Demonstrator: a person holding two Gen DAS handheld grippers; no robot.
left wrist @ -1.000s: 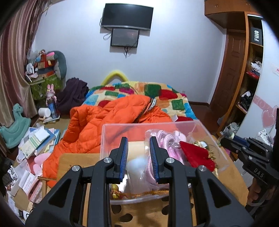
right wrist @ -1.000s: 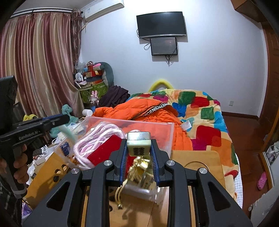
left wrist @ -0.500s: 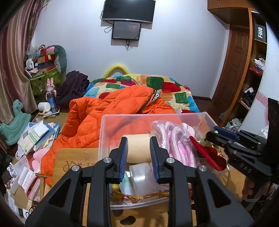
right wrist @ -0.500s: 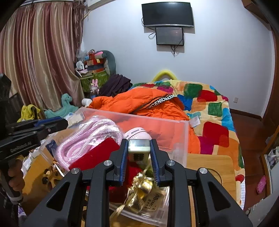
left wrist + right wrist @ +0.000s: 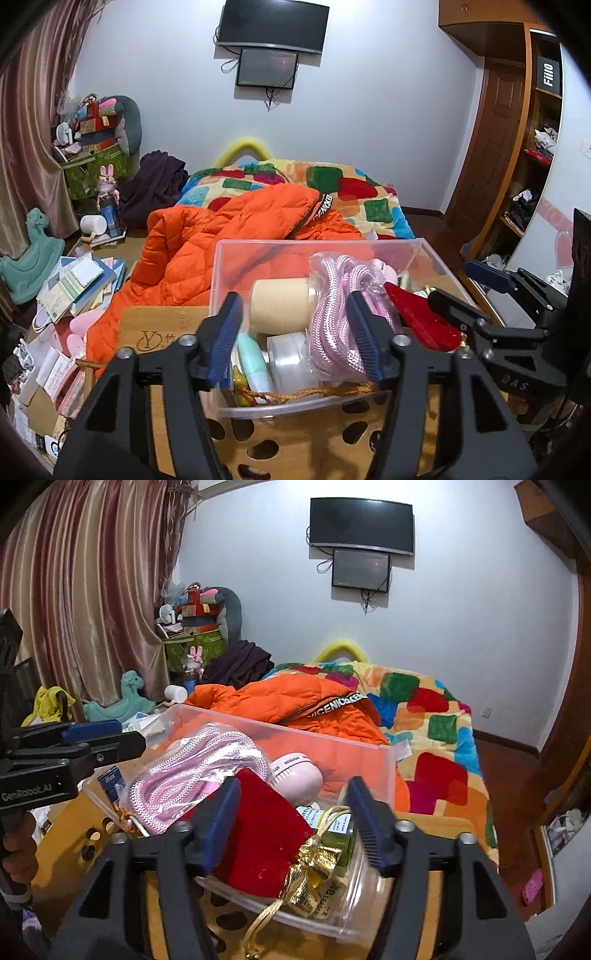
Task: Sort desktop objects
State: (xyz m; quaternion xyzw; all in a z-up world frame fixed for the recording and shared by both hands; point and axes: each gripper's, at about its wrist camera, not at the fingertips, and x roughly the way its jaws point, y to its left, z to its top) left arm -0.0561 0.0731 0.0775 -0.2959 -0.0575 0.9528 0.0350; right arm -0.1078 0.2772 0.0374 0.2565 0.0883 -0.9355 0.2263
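Note:
A clear plastic bin (image 5: 221, 280) (image 5: 373, 775) stands on a wooden table. It holds a pink rope bundle (image 5: 332, 310) (image 5: 192, 771), a red pouch (image 5: 417, 317) (image 5: 266, 834), a beige cylinder (image 5: 280, 302), a clear tape roll (image 5: 288, 362), a mint tube (image 5: 251, 358), a pink brush (image 5: 295, 775) and a gold ribbon (image 5: 314, 860). My left gripper (image 5: 295, 339) is open and empty over the bin's near edge. My right gripper (image 5: 293, 823) is open and empty over the bin's right end. Each gripper shows in the other's view, at the side.
The wooden table (image 5: 162, 332) (image 5: 443, 823) has cut-out holes along its front. Behind it lie an orange jacket (image 5: 229, 236) (image 5: 295, 701) and a bed with a colourful blanket (image 5: 332, 184). Books and clutter (image 5: 70, 284) cover the floor at left.
Both grippers have opened. The small tile block held in my right gripper has left it. My left gripper has let go of the tape roll, which now lies in the bin.

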